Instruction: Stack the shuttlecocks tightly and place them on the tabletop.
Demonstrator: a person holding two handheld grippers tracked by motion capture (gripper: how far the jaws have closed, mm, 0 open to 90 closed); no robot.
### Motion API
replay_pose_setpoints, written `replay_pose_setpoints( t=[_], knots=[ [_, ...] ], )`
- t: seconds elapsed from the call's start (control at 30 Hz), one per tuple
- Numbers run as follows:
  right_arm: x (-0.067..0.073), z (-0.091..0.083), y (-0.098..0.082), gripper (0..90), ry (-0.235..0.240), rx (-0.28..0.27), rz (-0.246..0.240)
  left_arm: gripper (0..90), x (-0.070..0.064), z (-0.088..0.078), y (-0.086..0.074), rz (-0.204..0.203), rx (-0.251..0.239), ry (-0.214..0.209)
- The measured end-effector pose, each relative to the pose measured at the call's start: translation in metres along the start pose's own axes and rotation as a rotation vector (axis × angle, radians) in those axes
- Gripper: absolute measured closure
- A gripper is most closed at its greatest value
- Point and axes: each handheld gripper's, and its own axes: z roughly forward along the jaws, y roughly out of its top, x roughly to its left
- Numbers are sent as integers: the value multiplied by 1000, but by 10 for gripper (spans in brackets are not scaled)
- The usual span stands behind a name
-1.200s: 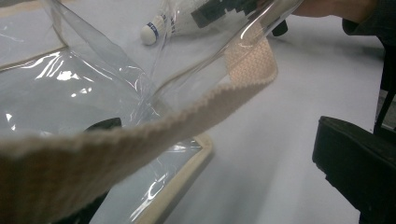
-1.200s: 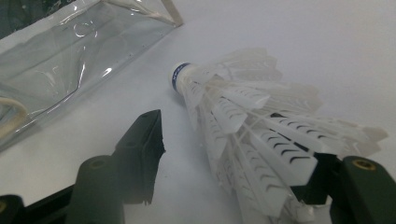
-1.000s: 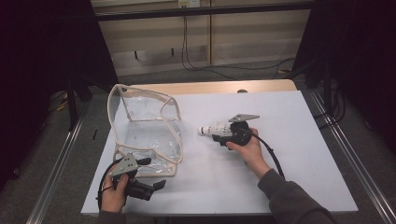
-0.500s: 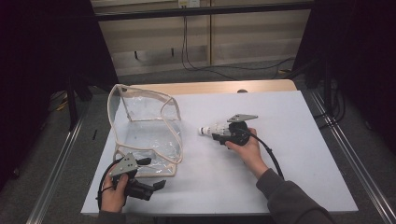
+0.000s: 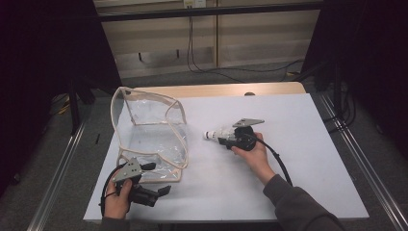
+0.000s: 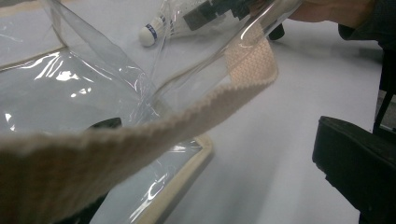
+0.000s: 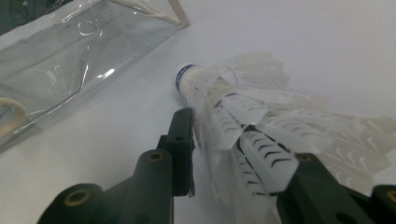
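Observation:
A white feathered shuttlecock lies on its side at the middle of the white table, cork end toward the bag. My right gripper has just been closing its jaws and now grips the feather skirt between them. A clear plastic bag with beige trim stands open at the left. My left gripper sits at the bag's near corner, jaws wide apart, and the beige trim drapes across in front of its left jaw.
The white table has bare surface to the right of and in front of the right hand. A wooden strip runs along its far edge. Metal rails flank both sides, and dark floor lies beyond.
The right gripper's jaws have drawn in on the shuttlecock's feathers. Both hands, the bag and the shuttlecock stay where they were.

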Motion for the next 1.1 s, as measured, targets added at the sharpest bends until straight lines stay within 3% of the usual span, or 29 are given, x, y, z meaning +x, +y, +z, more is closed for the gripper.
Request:
replay_pose_setpoints(
  t=[0.67, 1.1],
  knots=[
    [-1, 3, -2, 819, 11, 17, -24, 29, 0, -1, 0, -2, -1, 1],
    [-2, 1, -1, 833, 44, 24, -18, 31, -1, -2, 0, 0, -2, 2]
  ],
)
